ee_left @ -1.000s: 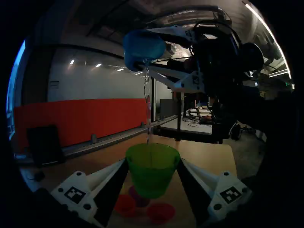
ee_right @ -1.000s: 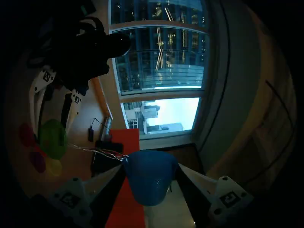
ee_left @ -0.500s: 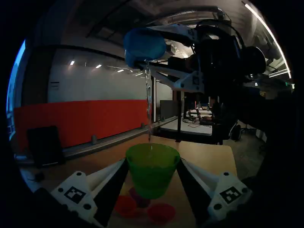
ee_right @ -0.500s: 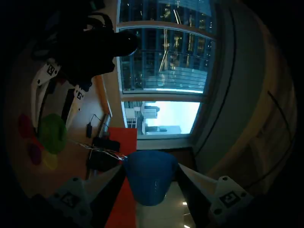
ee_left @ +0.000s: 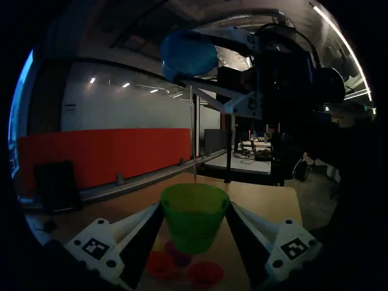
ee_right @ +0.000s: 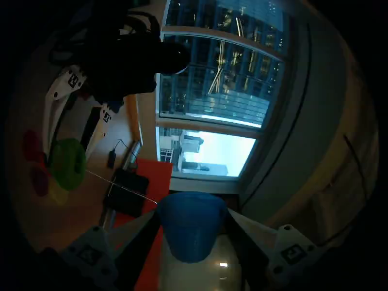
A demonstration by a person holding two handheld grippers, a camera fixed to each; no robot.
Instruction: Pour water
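Since a second ago the stream [ee_left: 194, 140] is thinning to a thread, so the pour is nearly ending, I judge. My right tongs [ee_right: 191, 228] are clenching the blue cup [ee_left: 189, 53], upper centre; my left tongs [ee_left: 194, 218] are gripping the green cup [ee_left: 195, 213], lower centre.

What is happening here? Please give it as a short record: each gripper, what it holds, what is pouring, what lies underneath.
Left tool: left gripper shut on green cup, upright
Right tool: right gripper shut on blue cup, tipped above the green cup
Pouring: thin stream of water from blue cup down into green cup
Underneath: small red cups and a purple cup on the wooden table
Backdrop: orange wall panel
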